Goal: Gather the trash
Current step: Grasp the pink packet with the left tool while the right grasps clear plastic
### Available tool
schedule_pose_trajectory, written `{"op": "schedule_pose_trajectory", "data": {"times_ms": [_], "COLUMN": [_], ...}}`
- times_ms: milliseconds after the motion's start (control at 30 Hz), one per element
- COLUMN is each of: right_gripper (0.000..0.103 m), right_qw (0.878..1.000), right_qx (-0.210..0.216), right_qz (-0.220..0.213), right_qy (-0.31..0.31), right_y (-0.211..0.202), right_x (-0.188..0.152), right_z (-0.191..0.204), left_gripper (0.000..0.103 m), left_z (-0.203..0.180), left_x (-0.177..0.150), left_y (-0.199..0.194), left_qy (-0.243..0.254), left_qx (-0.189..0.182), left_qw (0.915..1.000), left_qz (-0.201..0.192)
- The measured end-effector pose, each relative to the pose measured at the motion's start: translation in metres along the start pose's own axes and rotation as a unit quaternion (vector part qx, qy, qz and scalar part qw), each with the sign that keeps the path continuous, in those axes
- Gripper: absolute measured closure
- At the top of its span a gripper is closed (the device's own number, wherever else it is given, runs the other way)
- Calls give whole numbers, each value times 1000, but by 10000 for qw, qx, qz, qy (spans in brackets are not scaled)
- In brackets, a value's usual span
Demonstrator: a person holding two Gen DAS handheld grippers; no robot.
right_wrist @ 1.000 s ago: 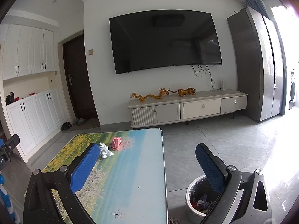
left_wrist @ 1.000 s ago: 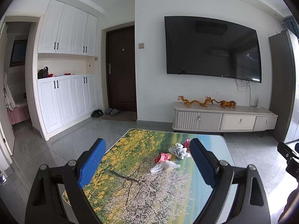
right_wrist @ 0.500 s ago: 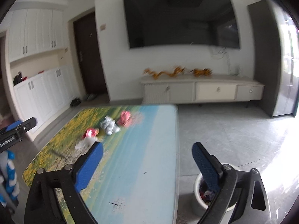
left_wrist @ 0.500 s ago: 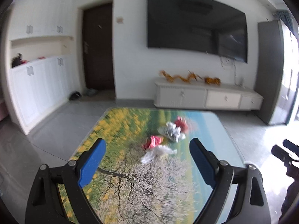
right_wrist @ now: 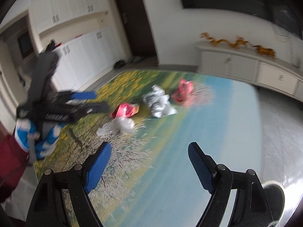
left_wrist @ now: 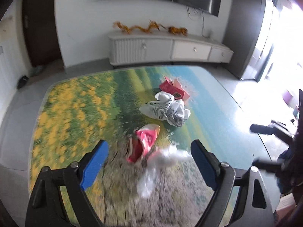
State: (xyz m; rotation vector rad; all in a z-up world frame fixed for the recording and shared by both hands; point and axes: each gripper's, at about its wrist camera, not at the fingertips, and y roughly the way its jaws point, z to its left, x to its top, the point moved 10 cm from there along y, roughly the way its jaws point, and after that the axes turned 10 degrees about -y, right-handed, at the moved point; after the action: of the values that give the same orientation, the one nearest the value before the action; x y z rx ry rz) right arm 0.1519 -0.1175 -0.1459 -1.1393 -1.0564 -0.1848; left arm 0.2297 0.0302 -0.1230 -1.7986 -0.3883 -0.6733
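Several pieces of trash lie on a table (left_wrist: 75, 113) printed with a flower landscape. Nearest my open left gripper (left_wrist: 149, 151) are a red and pink wrapper (left_wrist: 144, 143) and a clear crumpled plastic bag (left_wrist: 161, 162), both between and just beyond its blue fingers. Farther off lie a white printed wrapper (left_wrist: 166, 109) and a red carton (left_wrist: 173, 88). In the right wrist view my right gripper (right_wrist: 149, 155) is open and empty over the table (right_wrist: 217, 123), short of the plastic bag (right_wrist: 119, 125), red wrapper (right_wrist: 124, 109), white wrapper (right_wrist: 159, 102) and carton (right_wrist: 182, 90).
A white TV cabinet (left_wrist: 170, 49) with gold dragon figures stands against the far wall under a television. White cupboards (right_wrist: 85, 43) and a dark door (right_wrist: 136, 19) are at the left. The rim of a bin (right_wrist: 272, 187) shows at the right gripper's lower right.
Both grippers have tilted down and moved forward over the table toward the trash. The right one has also swung left, so the bin has slid to the frame's edge.
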Motion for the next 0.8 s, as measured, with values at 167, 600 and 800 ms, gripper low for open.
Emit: {"op": "schedule_pose_trajectory", "data": {"times_ms": [167,600,800], "right_gripper": [21,28,34], "right_qw": [9986,9922,9890], "right_qx": [429,950,1167], "right_qz": [262,540,685], "right_qy": [-191,-598,-592], "right_y": [43,100,121], "right_x": [3,16,20], "right_z": [12,39,46], "left_gripper": [35,70,70], "left_z": [12,31,43], "left_x": [-3,-8,3], "left_y": [51,51,29], "left_qy": [4,-223,-487], "left_qx": [29,-417,-519], "left_qw": [9982,9967,9968], "left_qz": [599,664,376]}}
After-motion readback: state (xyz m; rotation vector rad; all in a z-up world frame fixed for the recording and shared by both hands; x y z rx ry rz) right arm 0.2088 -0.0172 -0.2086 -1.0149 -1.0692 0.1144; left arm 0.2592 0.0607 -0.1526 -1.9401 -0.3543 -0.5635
